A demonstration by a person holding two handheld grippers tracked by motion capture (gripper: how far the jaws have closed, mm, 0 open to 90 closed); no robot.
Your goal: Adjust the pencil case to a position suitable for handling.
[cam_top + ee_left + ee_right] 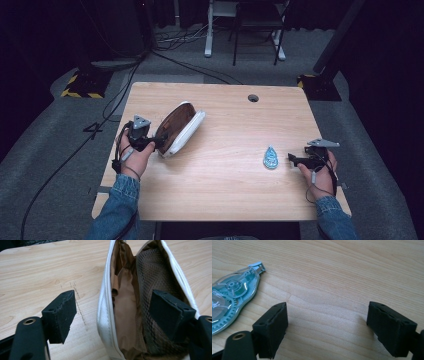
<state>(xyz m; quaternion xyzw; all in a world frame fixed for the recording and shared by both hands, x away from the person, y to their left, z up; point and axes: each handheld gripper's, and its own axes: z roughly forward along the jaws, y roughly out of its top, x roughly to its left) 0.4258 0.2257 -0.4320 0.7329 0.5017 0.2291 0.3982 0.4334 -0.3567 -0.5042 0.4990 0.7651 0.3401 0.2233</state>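
A white pouch with a brown lining lies unzipped on the left half of the wooden table. My left gripper is open at its near end. In the left gripper view one jaw sits inside the pouch against the mesh lining and the other stands outside over bare wood; the left gripper straddles the white wall. A teal correction-tape dispenser lies right of centre. My right gripper is open just right of it. In the right gripper view the dispenser lies left of the jaws of the right gripper, untouched.
A round cable hole sits near the table's far edge. Beyond the table are cables on grey carpet, a white-legged stand and a yellow-and-black base. Denim sleeves enter from the bottom.
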